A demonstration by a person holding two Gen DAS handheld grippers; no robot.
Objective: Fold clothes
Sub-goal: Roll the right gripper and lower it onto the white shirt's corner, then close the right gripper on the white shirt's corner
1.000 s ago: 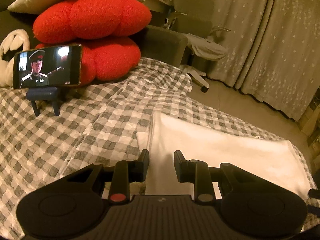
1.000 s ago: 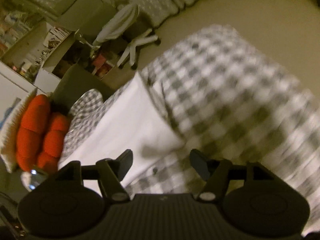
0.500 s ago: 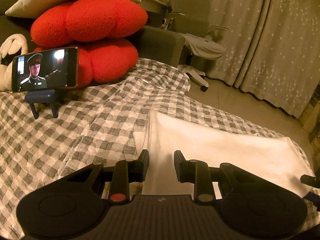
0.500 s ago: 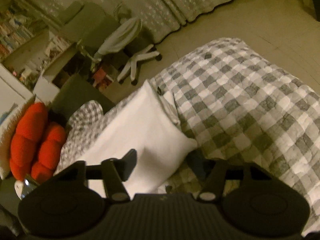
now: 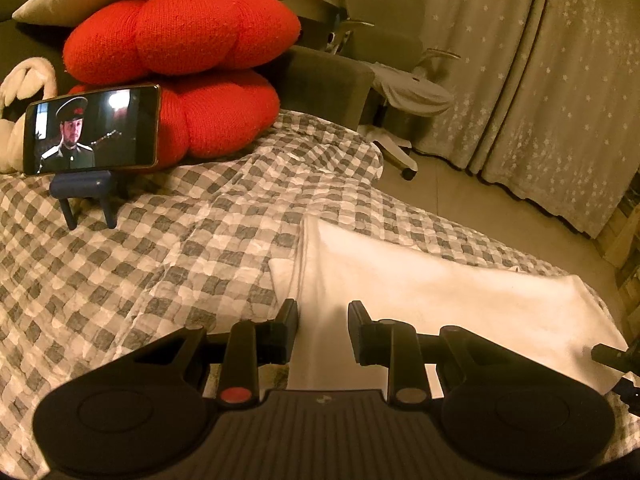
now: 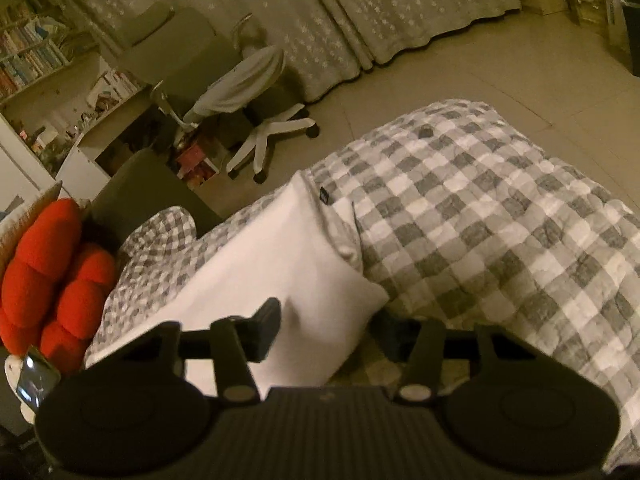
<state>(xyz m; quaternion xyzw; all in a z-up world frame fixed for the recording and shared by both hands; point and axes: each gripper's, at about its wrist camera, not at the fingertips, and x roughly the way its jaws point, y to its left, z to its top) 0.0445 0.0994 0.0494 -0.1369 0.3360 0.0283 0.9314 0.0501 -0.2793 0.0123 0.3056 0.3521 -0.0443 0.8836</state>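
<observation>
A white garment (image 5: 440, 292), folded into a long strip, lies flat on the grey-and-white checked quilt (image 5: 140, 280). My left gripper (image 5: 322, 316) is open and hovers over the strip's near left end, with cloth showing through the gap. In the right wrist view the same white garment (image 6: 272, 272) runs away toward the cushions. My right gripper (image 6: 326, 326) is open and straddles its near corner. The left finger is over the cloth; the right finger sits in shadow beside the corner. A tip of the right gripper (image 5: 610, 356) shows at the strip's far end in the left wrist view.
A phone on a small stand (image 5: 92, 136) plays video in front of red cushions (image 5: 180, 40) at the bed's head. An office chair (image 6: 240, 92) and curtains (image 5: 540, 80) stand past the bed's edge, with bare floor (image 6: 480, 64) beyond.
My right gripper has come down and in, so the garment's corner now lies between its fingers. The left gripper has hardly moved. The garment lies as before.
</observation>
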